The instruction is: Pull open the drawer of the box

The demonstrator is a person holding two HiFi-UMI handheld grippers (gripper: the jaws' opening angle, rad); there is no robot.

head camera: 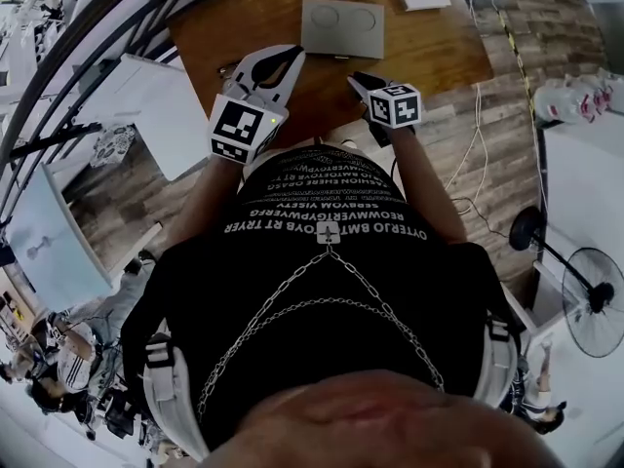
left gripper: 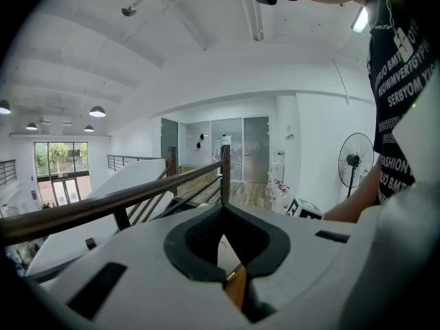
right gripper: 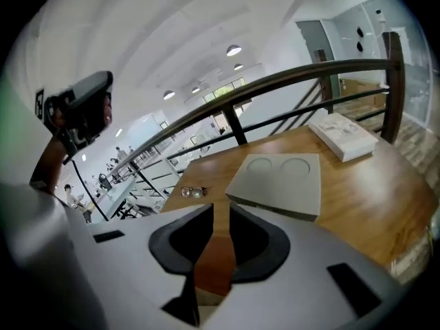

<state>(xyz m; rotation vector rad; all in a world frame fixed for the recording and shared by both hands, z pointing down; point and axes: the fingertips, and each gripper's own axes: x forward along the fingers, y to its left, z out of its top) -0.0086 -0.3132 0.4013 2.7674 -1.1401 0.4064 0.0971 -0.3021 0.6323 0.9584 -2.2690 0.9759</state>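
Though the person's torso (head camera: 322, 291) blocks the lower head view, I see the grey box (head camera: 341, 27) lying flat on the worktop (head camera: 439, 57), just beyond both grippers (its drawer I can't make out). On the left gripper (head camera: 291, 57) the jaws meet at the tips, empty; on the right gripper (head camera: 357, 79) they stand slightly apart, nothing between them.

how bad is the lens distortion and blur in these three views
Head view: strong fisheye, the railing bows at the left. Left gripper view: dark rounded corners, bright ceiling, the left gripper close up and soft. Right gripper view: railing curves, the grey box is fairly sharp.
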